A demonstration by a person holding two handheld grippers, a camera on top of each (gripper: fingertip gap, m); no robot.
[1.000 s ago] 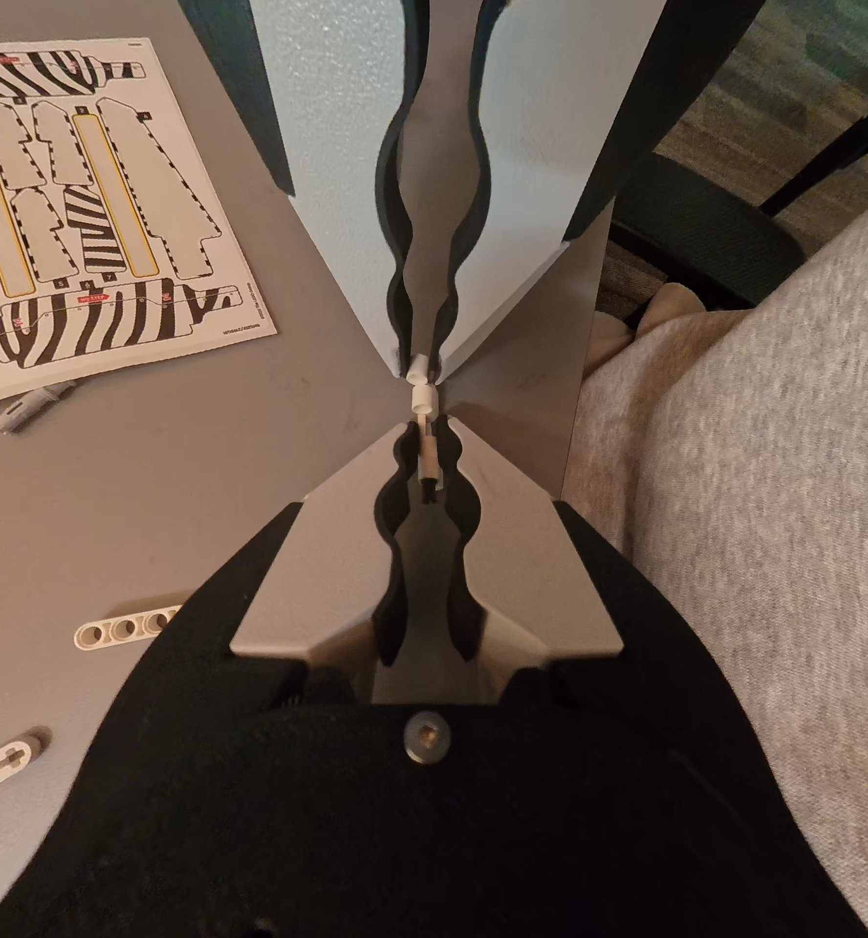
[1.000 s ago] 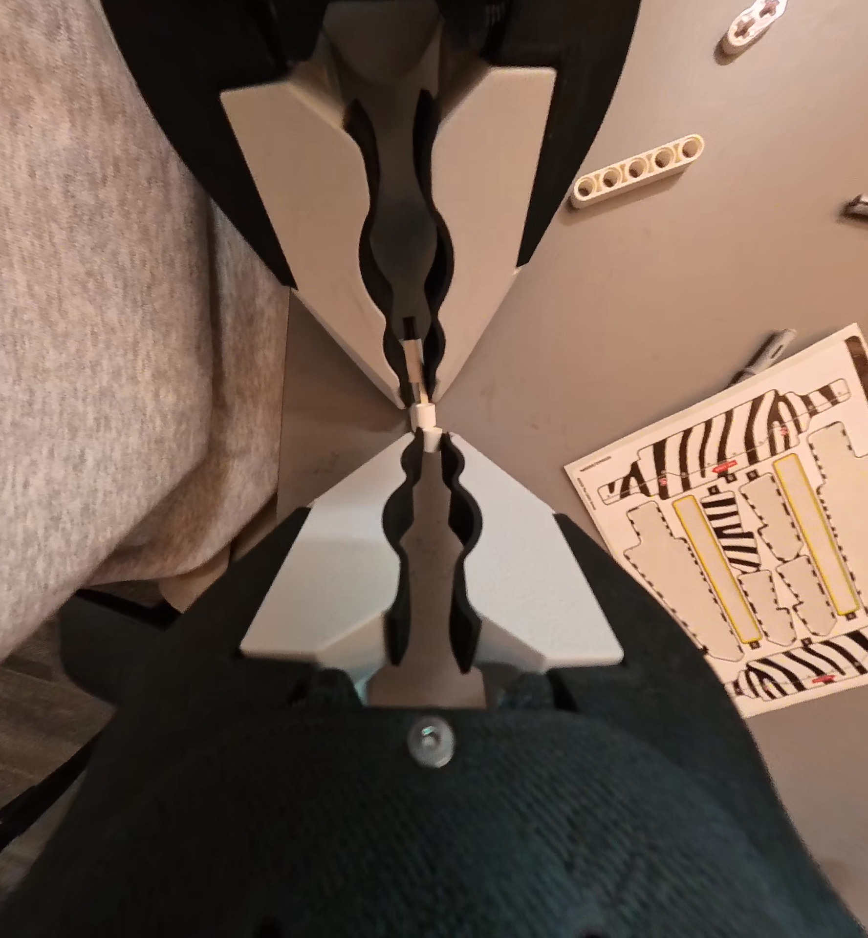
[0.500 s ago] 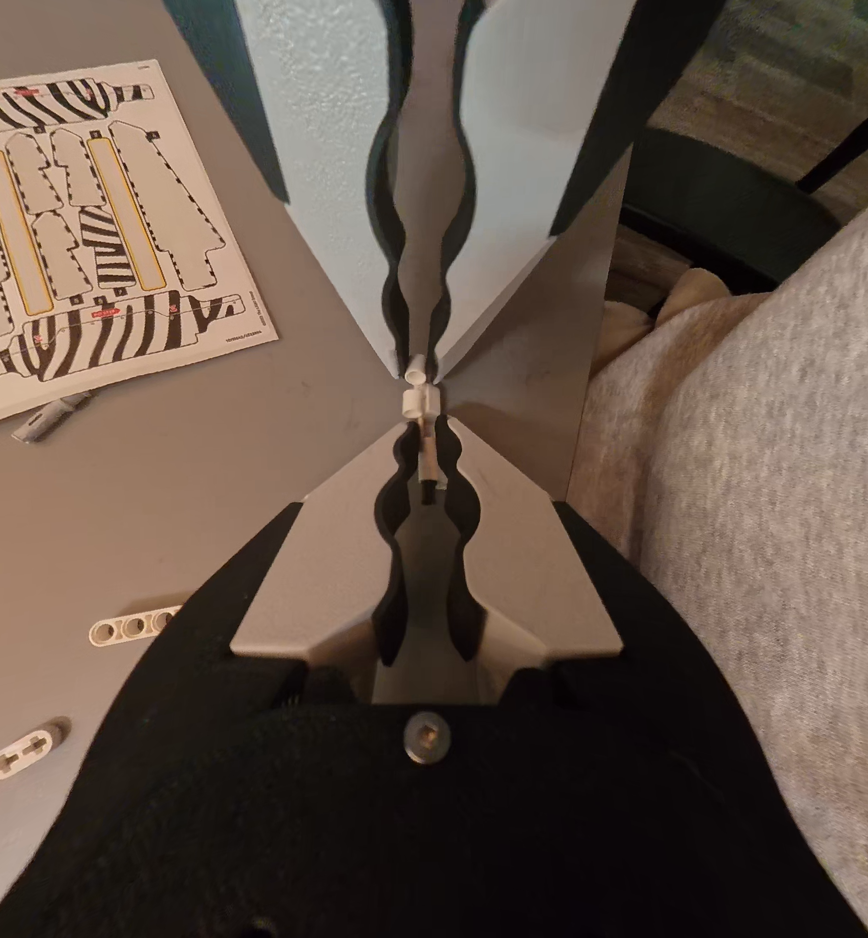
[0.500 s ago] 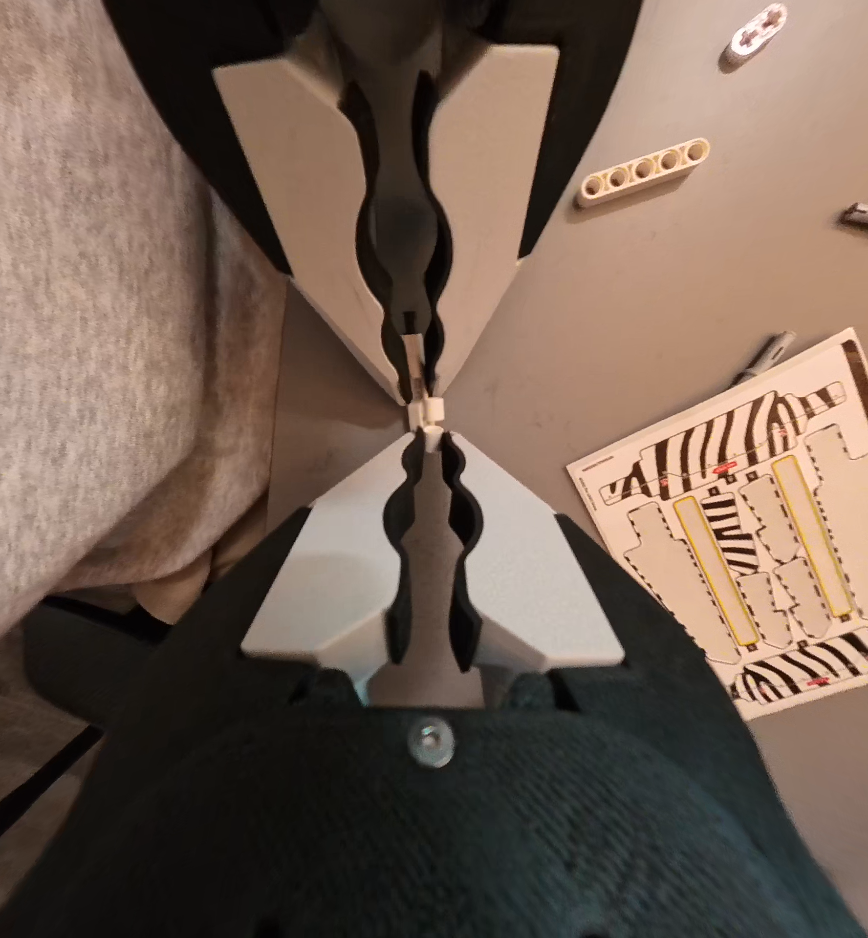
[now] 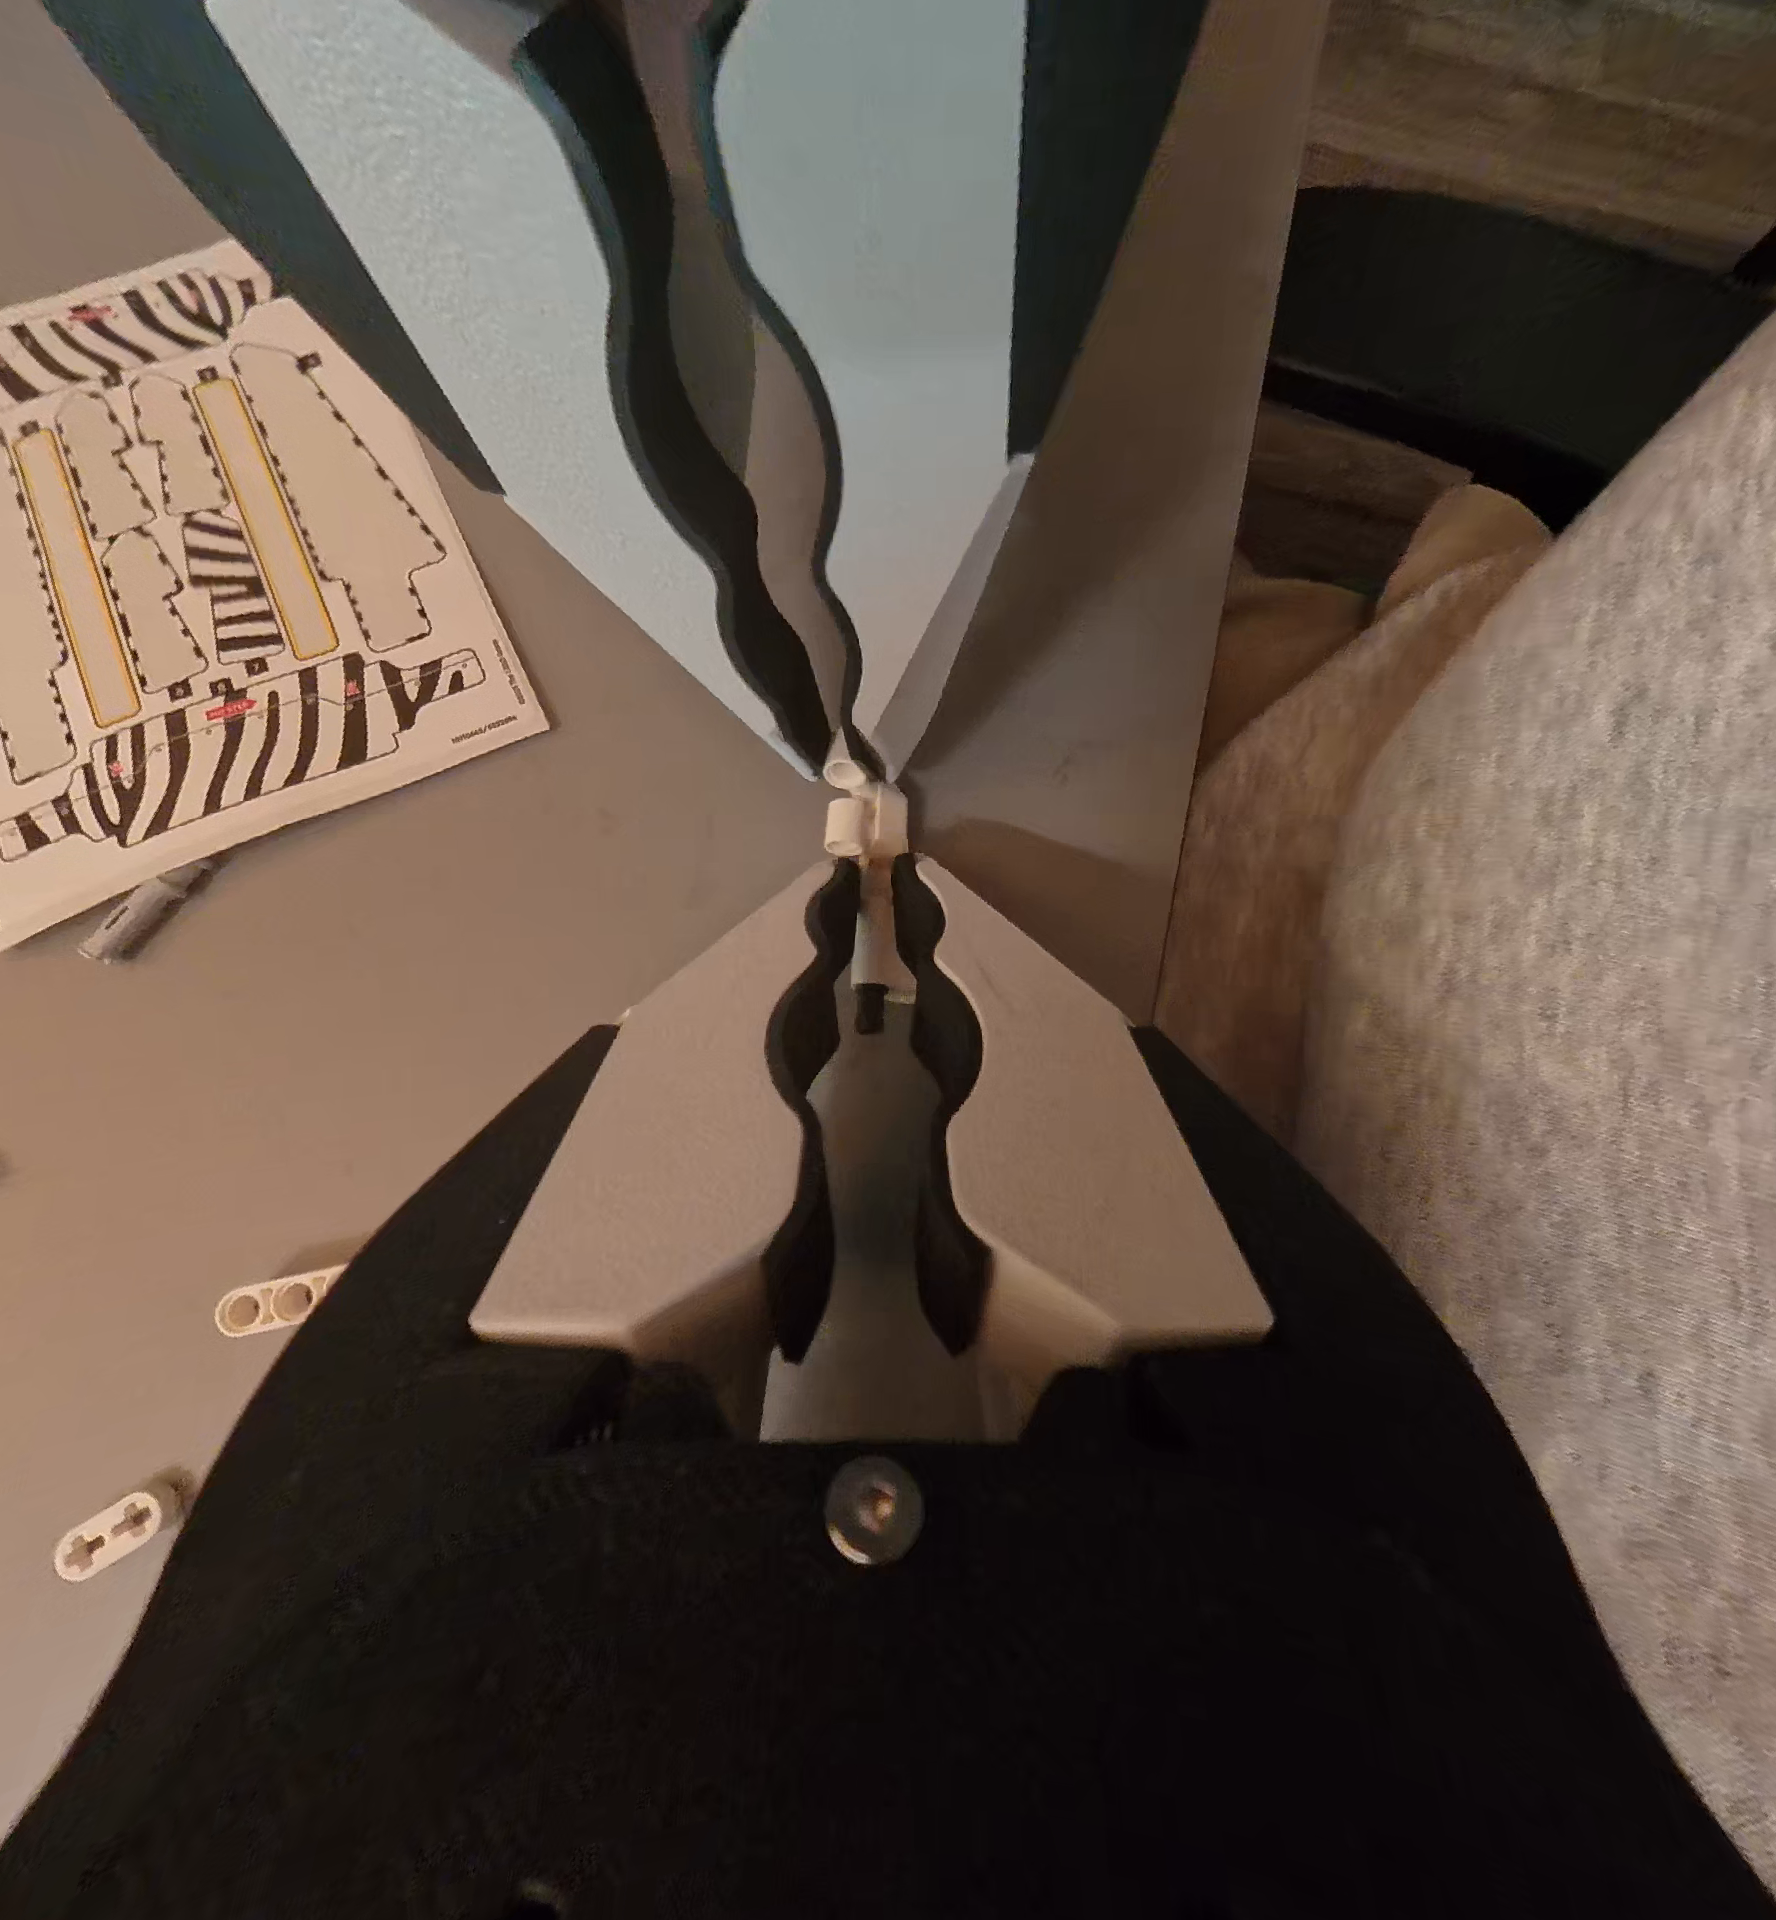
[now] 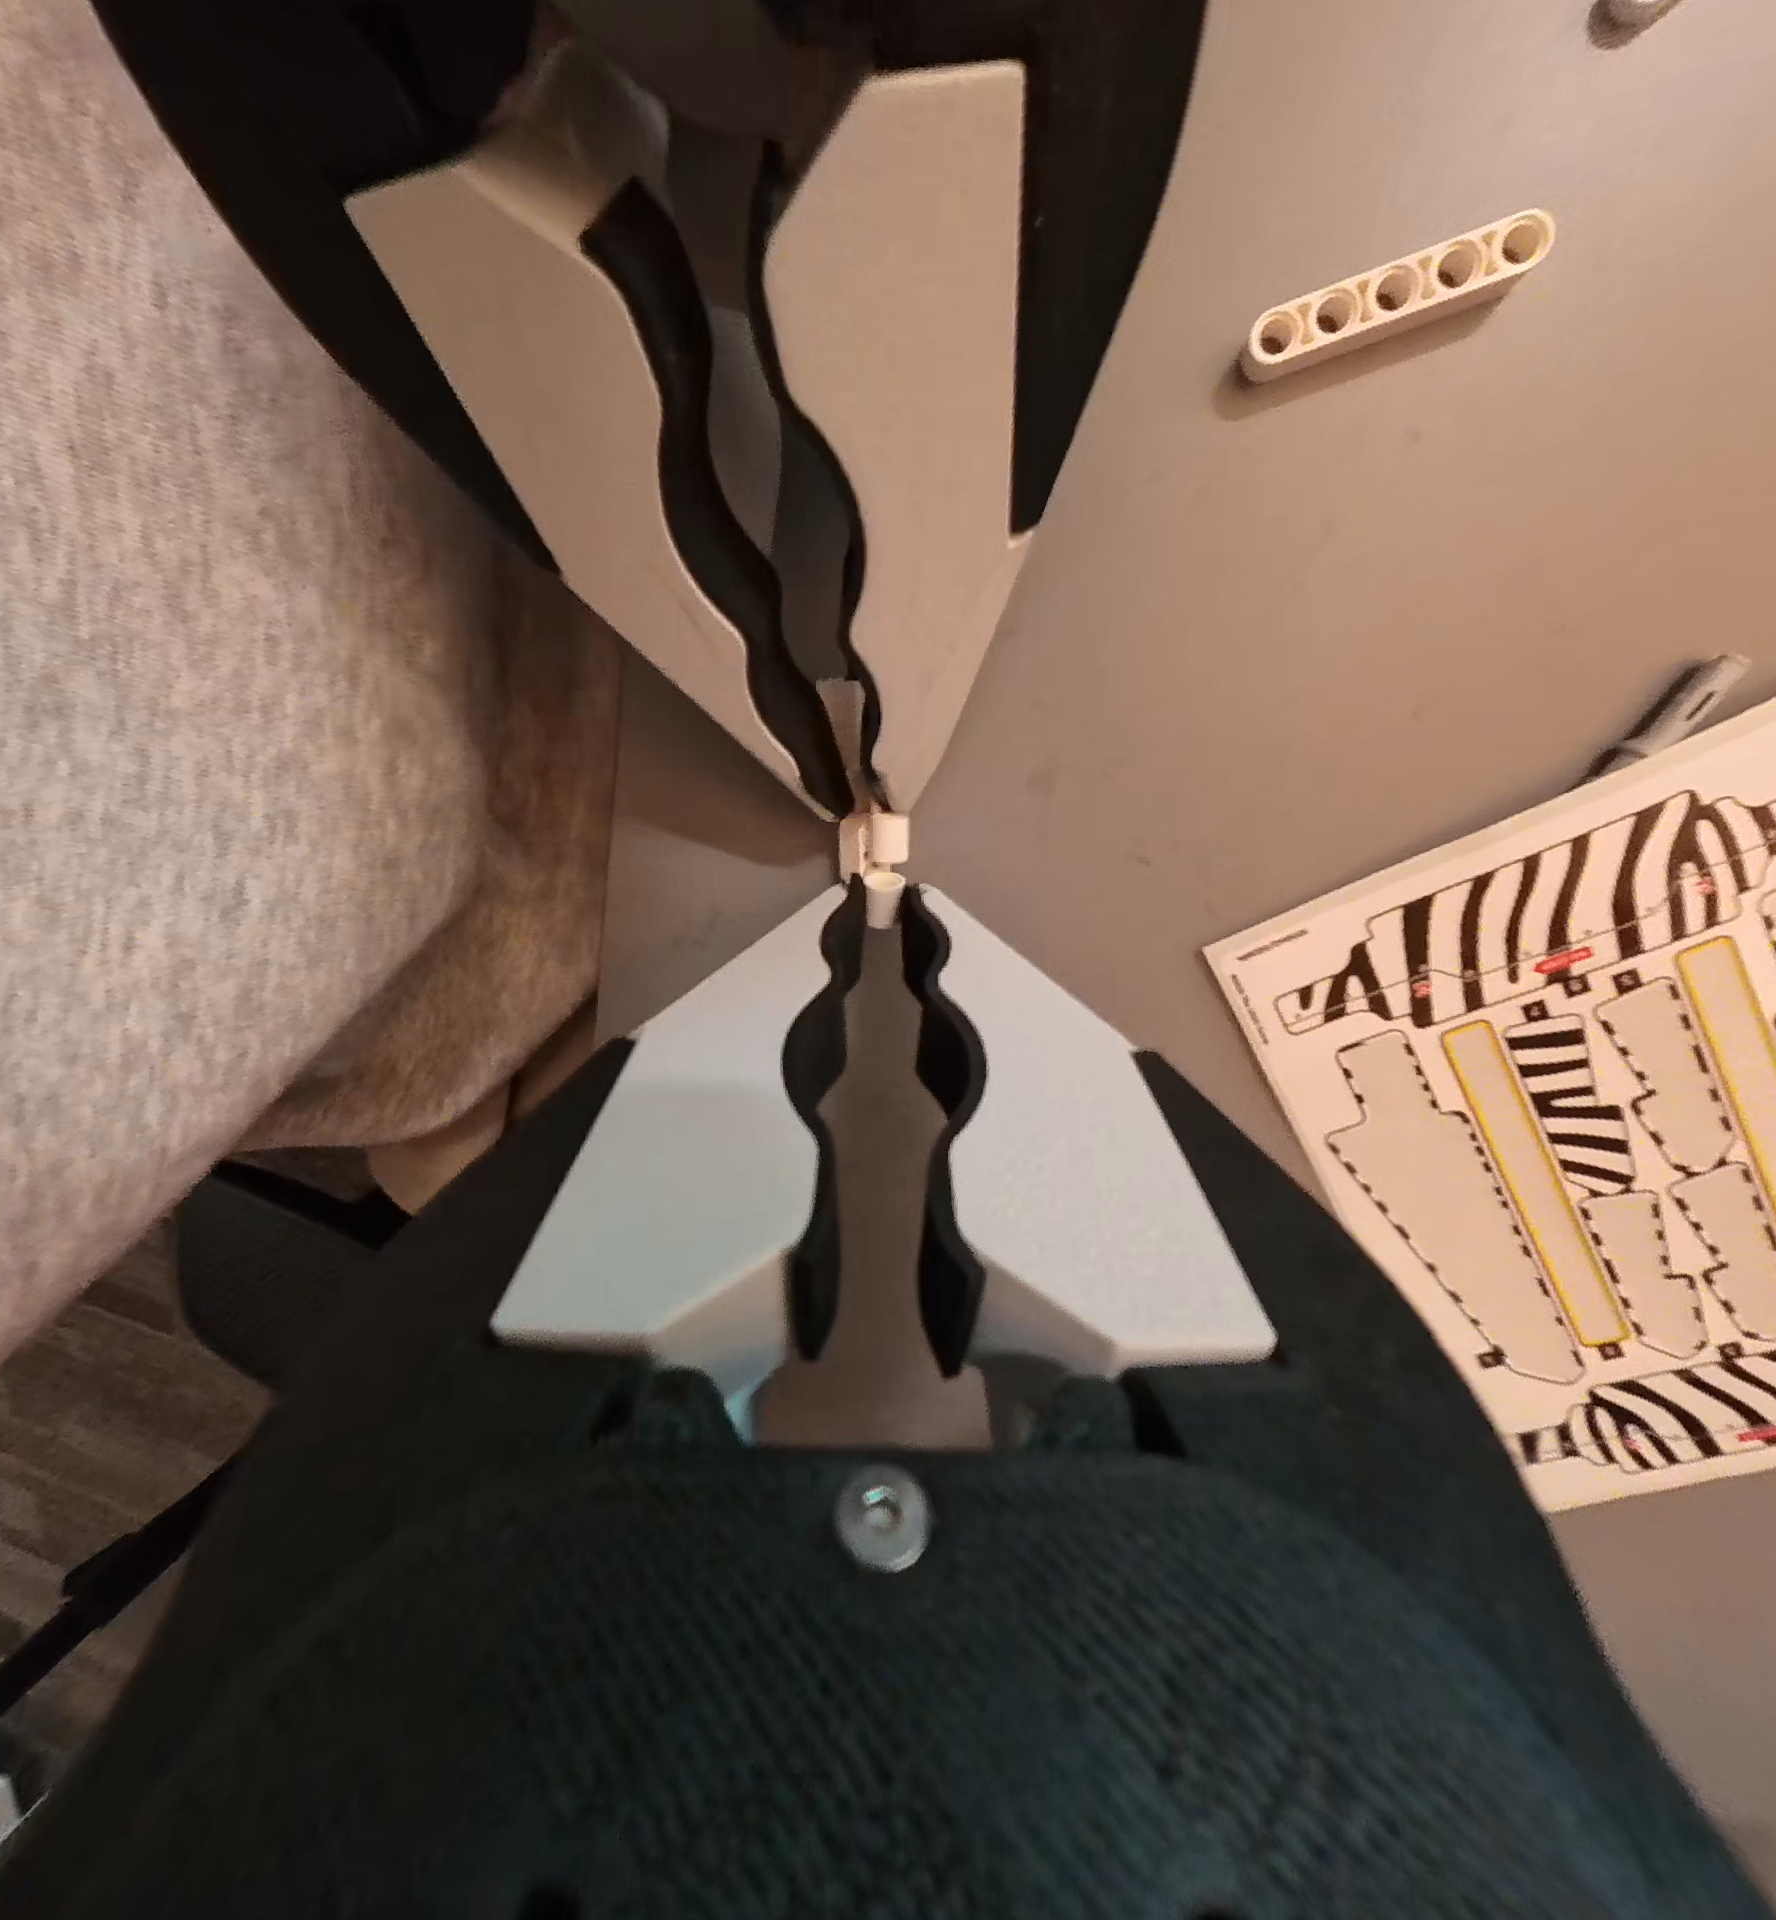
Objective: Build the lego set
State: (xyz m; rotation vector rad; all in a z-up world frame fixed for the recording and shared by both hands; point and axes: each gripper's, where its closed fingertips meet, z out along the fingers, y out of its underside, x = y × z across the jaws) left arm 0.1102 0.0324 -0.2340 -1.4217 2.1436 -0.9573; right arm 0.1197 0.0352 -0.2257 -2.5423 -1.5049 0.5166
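In the left wrist view, the zebra-striped sticker sheet (image 5: 209, 582) sat lower in frame than a second earlier, and the opposing gripper had tilted. The left gripper (image 5: 871, 883) was pressed together, pinching a thin white axle-like lego piece (image 5: 871, 935) whose small white connector end (image 5: 860, 821) stood just beyond its tips. In the right wrist view, the white five-hole lego beam (image 6: 1403, 294) lay nearer centre than before. The right gripper (image 6: 882, 902) was pinched on a short white peg (image 6: 882, 891), touching that connector (image 6: 871, 840).
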